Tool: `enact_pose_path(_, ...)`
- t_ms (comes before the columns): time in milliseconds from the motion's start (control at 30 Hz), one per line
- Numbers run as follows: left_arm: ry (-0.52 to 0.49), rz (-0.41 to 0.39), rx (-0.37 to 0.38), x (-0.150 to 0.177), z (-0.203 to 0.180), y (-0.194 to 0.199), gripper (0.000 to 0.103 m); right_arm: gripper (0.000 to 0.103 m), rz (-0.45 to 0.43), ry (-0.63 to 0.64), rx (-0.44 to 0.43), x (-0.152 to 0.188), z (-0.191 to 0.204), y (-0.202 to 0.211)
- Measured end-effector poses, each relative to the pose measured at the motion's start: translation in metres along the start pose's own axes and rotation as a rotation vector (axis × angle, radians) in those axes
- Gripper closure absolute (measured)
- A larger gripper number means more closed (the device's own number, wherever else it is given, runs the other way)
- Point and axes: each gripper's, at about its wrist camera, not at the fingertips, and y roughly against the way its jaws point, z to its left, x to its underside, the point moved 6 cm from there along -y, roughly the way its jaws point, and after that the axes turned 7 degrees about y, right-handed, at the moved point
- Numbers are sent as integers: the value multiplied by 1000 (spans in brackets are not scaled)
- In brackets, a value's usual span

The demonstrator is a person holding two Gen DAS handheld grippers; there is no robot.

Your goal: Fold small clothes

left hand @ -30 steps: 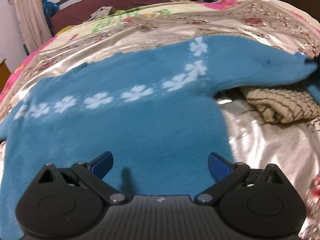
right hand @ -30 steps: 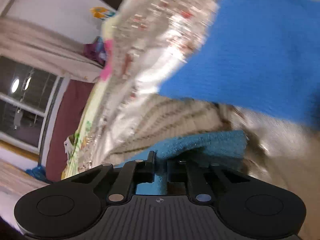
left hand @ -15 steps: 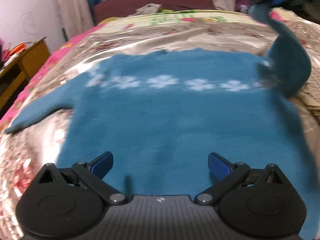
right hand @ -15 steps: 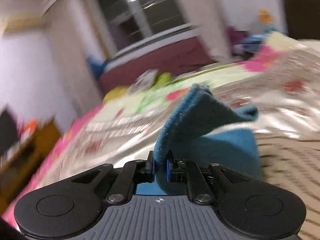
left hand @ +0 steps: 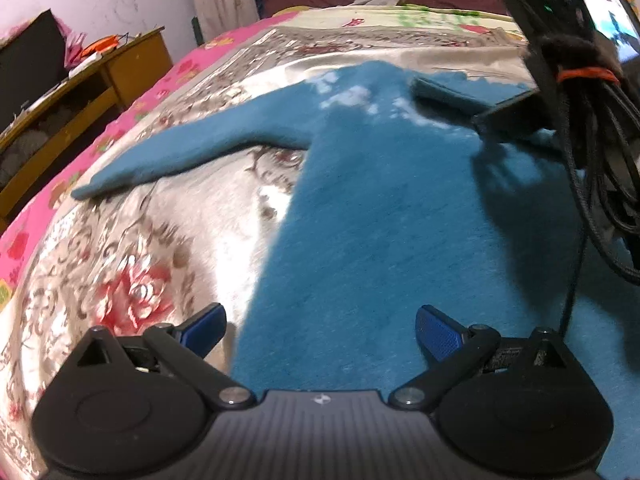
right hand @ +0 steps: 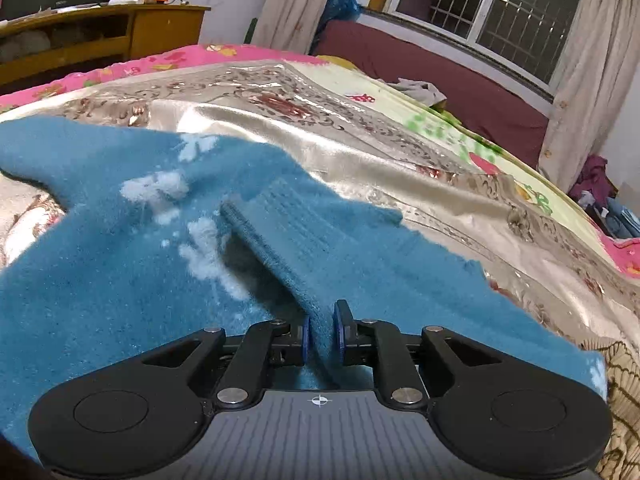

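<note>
While the right gripper (right hand: 320, 334) is clamped on the folded-in sleeve (right hand: 280, 232), the blue sweater (left hand: 380, 208) lies flat on the bedspread (left hand: 132, 248). The left gripper (left hand: 320, 330) hangs released above the sweater's side edge; the other sleeve (left hand: 180, 152) is judged unfolded, with body folds remaining.

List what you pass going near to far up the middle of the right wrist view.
Right gripper → folded-over sleeve of the blue sweater → shiny floral bedspread → maroon headboard → barred window.
</note>
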Motion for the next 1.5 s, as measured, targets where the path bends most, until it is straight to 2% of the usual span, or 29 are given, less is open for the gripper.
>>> enact_pose_path(200, 22, -11, 14, -7, 7, -2, 0, 82, -2, 49, 36, -1, 6, 0)
enact_pose_path(300, 47, -31, 5, -19, 19, -2, 0, 80, -19, 35, 10, -4, 7, 6)
enact_pose_path(400, 87, -59, -14, -35, 38, -2, 0, 80, 24, 31, -11, -2, 12, 1)
enact_pose_path(467, 140, -60, -22, -47, 59, -6, 0, 78, 23, 11, -16, -4, 11, 5)
enact_pose_path(633, 304, -59, -92, -74, 129, -28, 0, 62, -26, -38, -58, -11, 12, 27)
enact_pose_path(800, 453, -53, -147, -97, 196, -57, 4, 62, -90, -33, -123, -19, 34, 47)
enact_pose_path(933, 604, -42, -128, -109, 234, -81, 7, 62, -114, -42, -180, -25, 53, 57)
enact_pose_path(1100, 818, 2, -91, -106, 265, -113, 18, 62, -137, -56, -236, -28, 69, 67)
enact_pose_path(1167, 870, 15, -91, -103, 269, -121, 19, 62, -137, -73, -257, -29, 72, 69)
enact_pose_path(1233, 875, 1, -113, -105, 267, -125, 20, 62, -132, -90, -277, -30, 74, 68)
enact_pose_path(1267, 877, -5, -125, -107, 266, -126, 26, 62, -129, -98, -285, -31, 75, 67)
enact_pose_path(1300, 890, -14, -123, -110, 266, -125, 37, 62, -126, -102, -287, -31, 75, 65)
enact_pose_path(1367, 964, -40, -78, -113, 268, -122, 52, 62, -123, -107, -285, -31, 75, 64)
enact_pose_path(1433, 1016, -71, -44, -114, 269, -118, 54, 62, -122, -110, -284, -30, 74, 62)
enact_pose_path(1500, 1006, -77, -45, -118, 268, -117, 55, 62, -122, -114, -282, -28, 72, 62)
